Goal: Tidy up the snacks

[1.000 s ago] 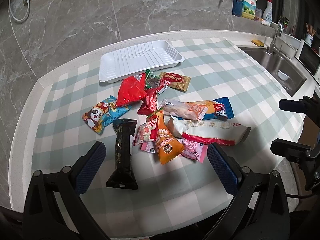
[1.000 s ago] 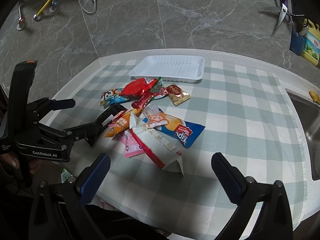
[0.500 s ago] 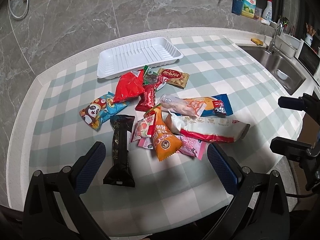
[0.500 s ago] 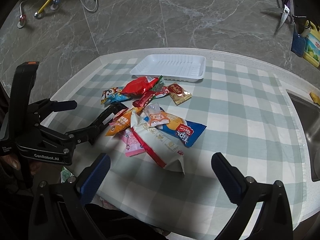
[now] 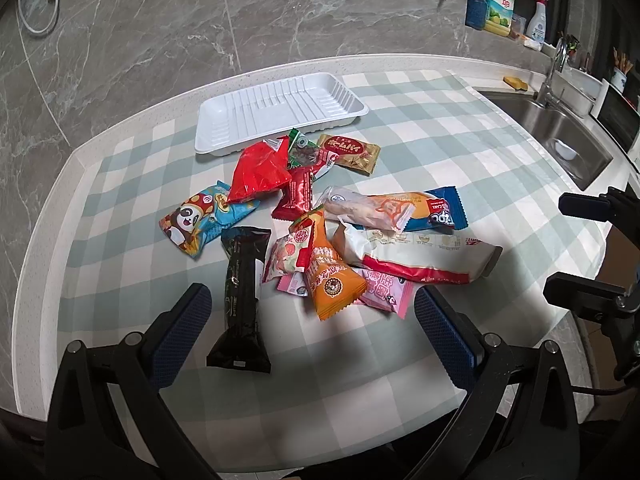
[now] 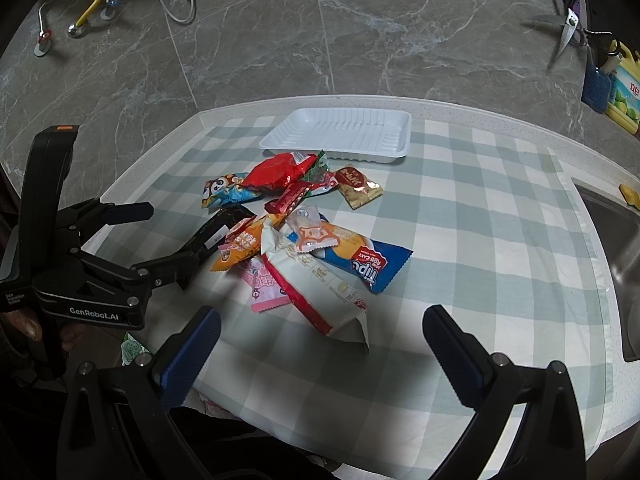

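Both hand-held grippers (image 5: 308, 320) (image 6: 320, 344) spread wide, empty. Risk: we snag neighbours grabbing from overlapped snack pile (image 5: 320, 232) near tray (image 5: 280, 108).

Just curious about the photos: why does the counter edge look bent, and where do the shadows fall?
Left wrist view: the fisheye lens bows the counter edge and darkens the corners; a soft shadow lies by the orange packet. Right wrist view: same bending, shadow near the white-and-red packet, glare on the red packet.

Snack packets lie heaped on a checked tablecloth (image 5: 460, 152) before an empty white tray (image 5: 280, 108), as the left gripper (image 5: 312, 330) hangs wide open beside a black wrapper (image 5: 242, 296).
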`<state>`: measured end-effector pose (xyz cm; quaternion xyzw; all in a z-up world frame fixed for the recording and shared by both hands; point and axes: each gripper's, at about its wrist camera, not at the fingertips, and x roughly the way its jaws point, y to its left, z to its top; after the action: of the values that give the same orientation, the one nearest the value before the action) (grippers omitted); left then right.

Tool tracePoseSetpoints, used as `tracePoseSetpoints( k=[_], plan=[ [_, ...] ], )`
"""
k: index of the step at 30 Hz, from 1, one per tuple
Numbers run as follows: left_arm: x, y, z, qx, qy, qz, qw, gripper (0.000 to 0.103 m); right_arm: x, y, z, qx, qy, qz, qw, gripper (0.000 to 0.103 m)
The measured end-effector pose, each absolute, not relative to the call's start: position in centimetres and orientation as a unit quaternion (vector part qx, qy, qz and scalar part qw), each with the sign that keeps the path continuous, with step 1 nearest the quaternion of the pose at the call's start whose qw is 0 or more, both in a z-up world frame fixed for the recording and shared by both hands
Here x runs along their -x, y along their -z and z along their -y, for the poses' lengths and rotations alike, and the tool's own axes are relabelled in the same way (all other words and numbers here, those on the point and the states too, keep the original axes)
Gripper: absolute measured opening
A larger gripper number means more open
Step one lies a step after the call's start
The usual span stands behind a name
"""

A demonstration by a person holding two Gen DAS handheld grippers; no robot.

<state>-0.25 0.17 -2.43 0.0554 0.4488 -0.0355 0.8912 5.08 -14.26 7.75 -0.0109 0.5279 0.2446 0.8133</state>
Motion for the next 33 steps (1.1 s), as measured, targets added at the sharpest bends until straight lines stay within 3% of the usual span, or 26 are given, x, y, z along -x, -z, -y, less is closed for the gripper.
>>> tracePoseSetpoints(
  k=[33],
  plan=[
    [0.52,2.64,-0.39,-0.054,0.035,-0.45,0.891,0.103,-4.8,-7.63,14.16,0.012,-0.245,-0.53,0.812,0.103]
  ],
)
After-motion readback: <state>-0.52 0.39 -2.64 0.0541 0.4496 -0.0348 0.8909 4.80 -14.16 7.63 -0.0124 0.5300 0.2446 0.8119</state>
